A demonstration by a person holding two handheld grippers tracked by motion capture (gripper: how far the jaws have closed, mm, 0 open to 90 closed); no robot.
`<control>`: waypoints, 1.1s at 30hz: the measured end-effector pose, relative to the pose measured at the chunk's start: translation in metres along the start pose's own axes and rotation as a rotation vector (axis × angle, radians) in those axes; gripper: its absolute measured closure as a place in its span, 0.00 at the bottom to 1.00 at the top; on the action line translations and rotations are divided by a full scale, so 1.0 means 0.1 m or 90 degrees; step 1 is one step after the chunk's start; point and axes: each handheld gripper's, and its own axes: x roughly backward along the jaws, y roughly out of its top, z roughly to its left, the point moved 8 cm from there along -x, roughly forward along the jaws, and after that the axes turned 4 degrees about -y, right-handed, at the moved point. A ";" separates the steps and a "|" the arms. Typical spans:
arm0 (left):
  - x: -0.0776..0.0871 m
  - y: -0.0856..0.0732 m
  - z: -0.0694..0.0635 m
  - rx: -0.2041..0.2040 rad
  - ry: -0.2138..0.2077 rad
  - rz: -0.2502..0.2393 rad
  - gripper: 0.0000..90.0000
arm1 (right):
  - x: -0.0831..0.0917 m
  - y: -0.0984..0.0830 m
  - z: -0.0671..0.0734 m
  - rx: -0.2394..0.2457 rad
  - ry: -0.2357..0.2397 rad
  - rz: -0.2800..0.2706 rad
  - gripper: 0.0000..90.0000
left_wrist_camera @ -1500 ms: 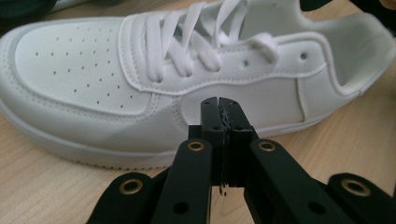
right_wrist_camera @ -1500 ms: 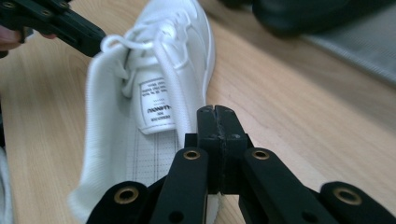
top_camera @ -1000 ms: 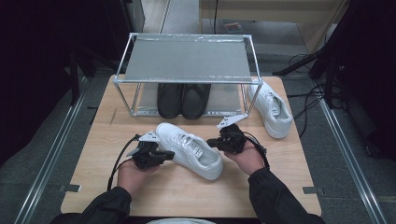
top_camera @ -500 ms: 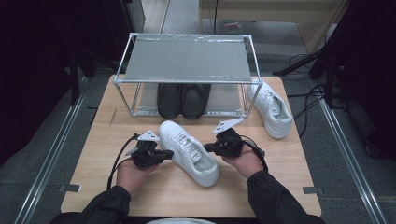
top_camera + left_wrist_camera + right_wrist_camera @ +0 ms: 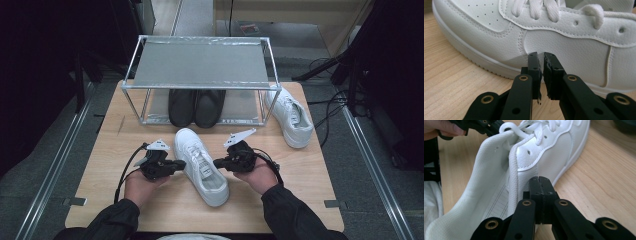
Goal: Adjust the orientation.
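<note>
Nudging white sneaker [image 5: 201, 165] straight on counter [image 5: 320, 175]; L tongs [image 5: 541, 58] just cracking open, nothing gripped. R tongs [image 5: 540, 181] fully closed, empty, at collar. Next: grip collar w/ R, lift toward rack [image 5: 200, 62].

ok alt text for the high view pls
A person's two hands, each holding a black gripper, flank a white sneaker on a wooden table: left gripper and right gripper at its sides. Behind stands a metal rack with black shoes under it, and a second white sneaker at its right.
</note>
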 end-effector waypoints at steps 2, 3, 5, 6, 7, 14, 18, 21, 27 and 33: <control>0.01 0.00 0.02 0.004 0.004 -0.002 0.93 | -0.02 0.00 0.05 -0.001 0.015 0.002 1.00; 0.01 0.00 0.03 0.006 0.007 -0.003 0.93 | -0.03 0.00 0.07 0.004 0.020 0.002 1.00; 0.02 0.00 0.05 0.011 0.008 -0.004 0.93 | -0.05 0.00 0.11 0.007 0.025 0.004 1.00; 0.02 0.01 0.06 0.013 0.009 -0.006 0.93 | -0.06 0.00 0.14 0.011 0.029 0.004 1.00; 0.02 0.01 0.07 0.013 0.012 -0.008 0.92 | -0.07 0.00 0.16 0.008 0.034 0.005 1.00; 0.04 0.02 0.12 0.017 0.030 -0.014 0.92 | -0.18 0.01 0.28 -0.004 0.066 0.000 0.97; 0.05 0.03 0.15 0.013 0.034 -0.011 0.88 | -0.18 0.01 0.27 -0.001 0.073 0.002 0.95; 0.07 0.03 0.18 0.027 0.024 -0.005 0.77 | -0.14 -0.01 0.21 -0.004 0.052 0.006 0.90; 0.13 0.08 0.12 0.001 0.008 0.011 0.61 | -0.06 0.02 0.07 -0.013 0.020 -0.018 0.78; 0.20 0.11 0.11 0.013 -0.014 0.003 0.46 | 0.02 0.03 0.01 -0.015 0.005 -0.032 0.65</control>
